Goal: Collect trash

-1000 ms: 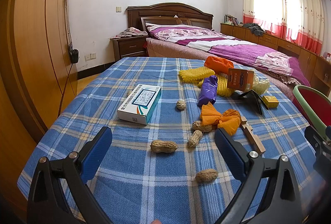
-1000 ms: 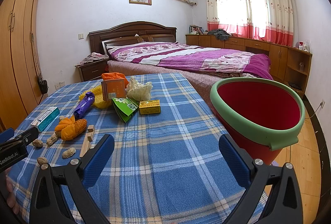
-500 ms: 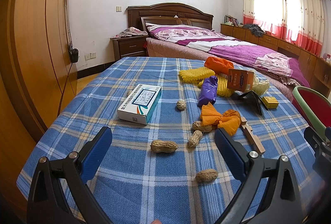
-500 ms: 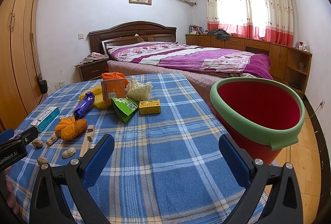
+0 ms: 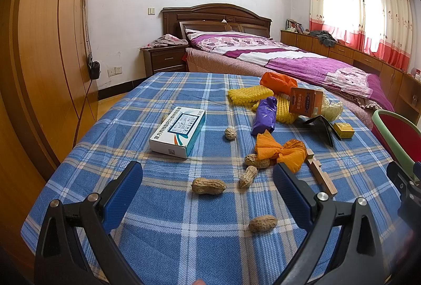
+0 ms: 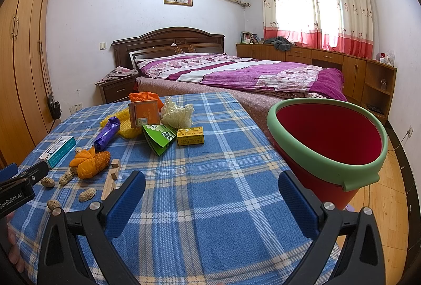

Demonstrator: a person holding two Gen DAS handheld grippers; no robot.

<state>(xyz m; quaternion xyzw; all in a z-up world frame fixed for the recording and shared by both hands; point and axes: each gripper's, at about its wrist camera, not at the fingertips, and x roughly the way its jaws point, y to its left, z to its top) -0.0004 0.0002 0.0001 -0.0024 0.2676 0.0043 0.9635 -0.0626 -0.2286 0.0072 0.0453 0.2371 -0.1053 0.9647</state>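
Bedroom setting: a table under a blue plaid cloth (image 5: pixel 168 240) stands before a bed (image 6: pixel 236 74), with wardrobes at 9 o'clock.

Left gripper (image 5: pixel 208 189): jaws spread wide, holding nothing, low over the near cloth. A peanut (image 5: pixel 208 186) lies between the fingers' line of sight; further peanuts lie at 5 o'clock and 1 o'clock of it.

Right gripper (image 6: pixel 211 196): jaws spread wide, empty, over bare cloth.

Trash on the cloth, left wrist view: white-teal box (image 5: pixel 178 131) at 11 o'clock; orange net (image 5: pixel 280 150) and wood piece (image 5: pixel 319 174) at 1 o'clock; purple wrapper (image 5: pixel 264 116), yellow foam (image 5: pixel 250 95) and orange carton (image 5: pixel 305 103) beyond.

Right wrist view: green packet (image 6: pixel 158 139) touching yellow box (image 6: pixel 190 136) at 12 o'clock; white wad (image 6: pixel 176 114) behind.

Red bin (image 6: pixel 326 153), green-rimmed, tilted toward the camera, stands at the table's edge at 2 o'clock.
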